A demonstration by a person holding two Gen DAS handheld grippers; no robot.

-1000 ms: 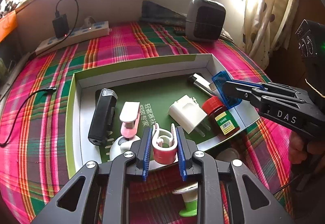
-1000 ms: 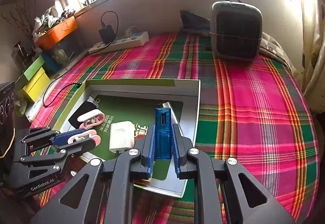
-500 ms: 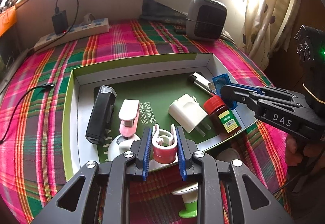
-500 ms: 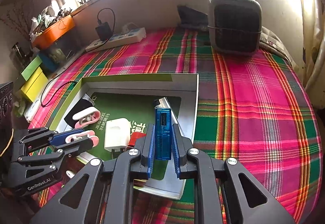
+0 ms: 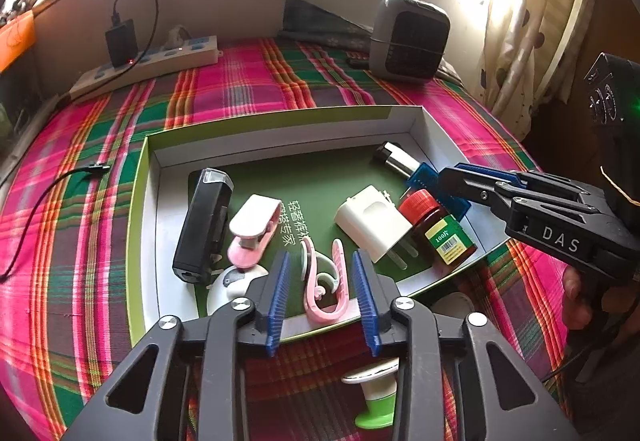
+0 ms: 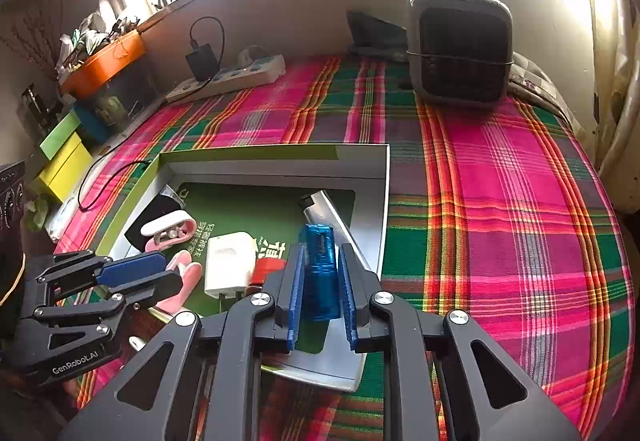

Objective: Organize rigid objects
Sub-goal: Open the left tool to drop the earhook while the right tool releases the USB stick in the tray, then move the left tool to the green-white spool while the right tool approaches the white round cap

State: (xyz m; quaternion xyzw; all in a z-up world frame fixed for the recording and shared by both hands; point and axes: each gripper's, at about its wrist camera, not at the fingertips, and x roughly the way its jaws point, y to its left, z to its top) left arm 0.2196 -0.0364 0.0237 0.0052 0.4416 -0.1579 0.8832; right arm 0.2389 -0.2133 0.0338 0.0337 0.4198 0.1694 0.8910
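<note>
A shallow green and white box lid (image 5: pixel 280 117) lies on the plaid cloth and holds several small objects. My left gripper (image 5: pixel 322 269) is open over the lid's near edge, and a pink and white clip (image 5: pixel 324 289) lies between its pads, leaning on the lid's rim. My right gripper (image 6: pixel 320 269) is shut on a translucent blue USB device (image 6: pixel 319 273) above the lid's right side (image 6: pixel 376 201); in the left wrist view it (image 5: pixel 444 181) shows at the right. The lid also holds a black device (image 5: pixel 204 217), a pink clip (image 5: pixel 254 229), a white plug (image 5: pixel 372 221), a red-capped bottle (image 5: pixel 436 225) and a silver lighter (image 5: pixel 396 159).
A green and white object (image 5: pixel 376 393) lies on the cloth just below the lid. A small grey heater (image 6: pixel 460 45) stands at the back right. A power strip with a charger (image 5: pixel 148 61) lies at the back left. Coloured boxes (image 6: pixel 64 157) sit at the far left.
My left gripper has opened and let go of the pink and white clip, which now lies tilted on the lid's near edge. My right gripper moved lower over the lid with the blue device.
</note>
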